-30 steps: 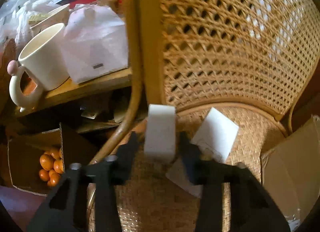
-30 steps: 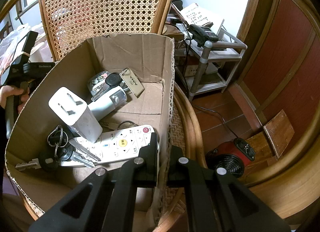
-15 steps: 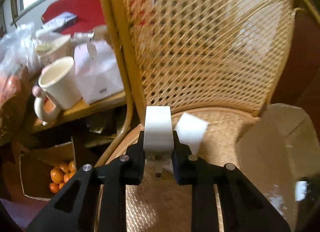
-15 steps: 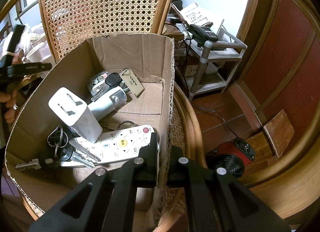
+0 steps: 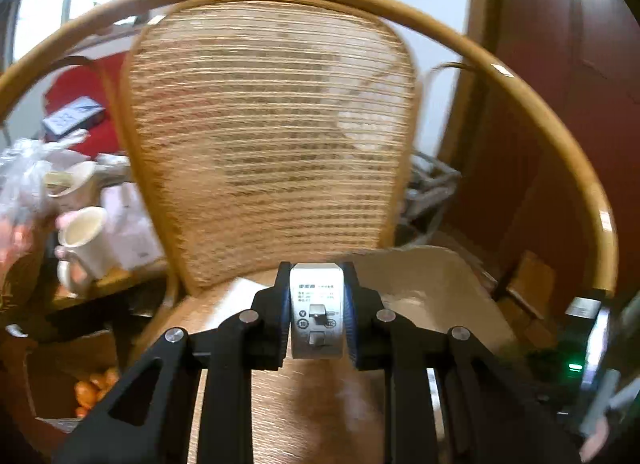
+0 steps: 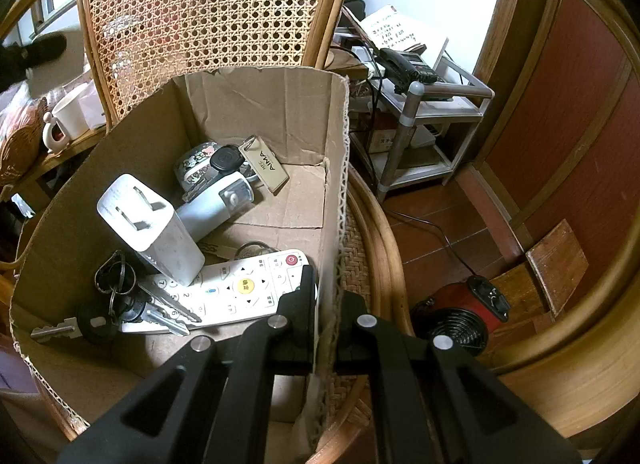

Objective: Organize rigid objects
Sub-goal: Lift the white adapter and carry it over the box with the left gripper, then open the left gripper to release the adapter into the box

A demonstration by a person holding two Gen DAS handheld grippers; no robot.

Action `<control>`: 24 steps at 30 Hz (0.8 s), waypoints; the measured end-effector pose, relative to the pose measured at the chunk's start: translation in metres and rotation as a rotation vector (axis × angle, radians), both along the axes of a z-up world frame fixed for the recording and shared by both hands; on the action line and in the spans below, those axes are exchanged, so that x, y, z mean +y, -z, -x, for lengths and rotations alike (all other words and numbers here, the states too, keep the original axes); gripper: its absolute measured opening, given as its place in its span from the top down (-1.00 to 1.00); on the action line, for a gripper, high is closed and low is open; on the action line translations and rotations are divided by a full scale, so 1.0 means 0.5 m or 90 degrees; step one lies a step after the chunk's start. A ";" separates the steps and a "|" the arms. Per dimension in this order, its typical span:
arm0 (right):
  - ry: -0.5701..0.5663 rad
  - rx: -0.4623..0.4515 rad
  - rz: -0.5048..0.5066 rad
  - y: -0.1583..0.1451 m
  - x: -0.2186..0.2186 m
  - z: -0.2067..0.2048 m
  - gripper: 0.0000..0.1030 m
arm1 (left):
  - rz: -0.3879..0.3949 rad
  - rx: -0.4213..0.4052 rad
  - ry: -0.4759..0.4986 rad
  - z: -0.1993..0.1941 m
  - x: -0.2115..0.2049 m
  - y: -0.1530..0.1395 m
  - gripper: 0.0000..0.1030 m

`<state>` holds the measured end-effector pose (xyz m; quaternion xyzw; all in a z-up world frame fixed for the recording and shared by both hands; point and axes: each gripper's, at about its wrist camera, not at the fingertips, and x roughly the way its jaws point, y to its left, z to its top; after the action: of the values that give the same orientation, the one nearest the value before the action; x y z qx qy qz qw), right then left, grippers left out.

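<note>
change: left gripper (image 5: 316,314) went from open around the white plug (image 5: 317,310) on the chair seat (image 5: 280,404) to clamped on it, lifted clear.
meaning: plug likely goes to the cardboard box (image 6: 256,112) next.
right gripper (image 6: 326,306): pinched on box right wall.
box count: one charger (image 6: 150,230), one remote (image 6: 236,288), two key bunches.

Inside the cardboard box (image 6: 256,104) I count two white chargers, one big (image 6: 150,224) and one smaller (image 6: 212,210), one remote control (image 6: 240,288), one bunch of keys (image 6: 120,304), one round tin (image 6: 192,166) and one tag (image 6: 264,164) with a black fob (image 6: 227,158). A third charger (image 5: 317,310) is outside the box, above the chair seat. Left of the box I see two mugs (image 5: 86,242) on a wooden shelf, and below them one carton of oranges (image 5: 92,388).
</note>
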<state>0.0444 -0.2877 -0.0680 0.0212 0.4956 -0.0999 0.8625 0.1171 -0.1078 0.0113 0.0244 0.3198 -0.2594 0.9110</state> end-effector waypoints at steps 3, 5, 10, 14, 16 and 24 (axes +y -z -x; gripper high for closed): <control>0.000 0.000 0.000 0.000 0.000 0.000 0.86 | 0.004 0.017 0.043 0.030 -0.035 0.000 0.58; 0.000 0.000 0.000 0.000 0.000 0.000 0.86 | -0.009 0.019 0.064 0.045 -0.059 0.009 0.58; 0.000 0.000 0.000 0.000 0.000 0.000 0.85 | -0.032 0.043 0.104 0.067 -0.104 0.035 0.58; 0.000 0.000 0.000 0.000 0.000 0.000 0.85 | -0.061 0.056 0.116 0.068 -0.125 0.062 0.58; -0.001 0.000 0.001 0.000 0.001 0.000 0.85 | -0.066 0.050 0.116 0.071 -0.126 0.065 0.58; -0.001 0.000 0.000 0.000 0.001 0.000 0.85 | -0.064 0.049 0.101 0.058 -0.117 0.065 0.41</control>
<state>0.0444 -0.2869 -0.0679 0.0205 0.4959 -0.0994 0.8624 0.0879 -0.1662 -0.0212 0.0859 0.3640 -0.3153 0.8722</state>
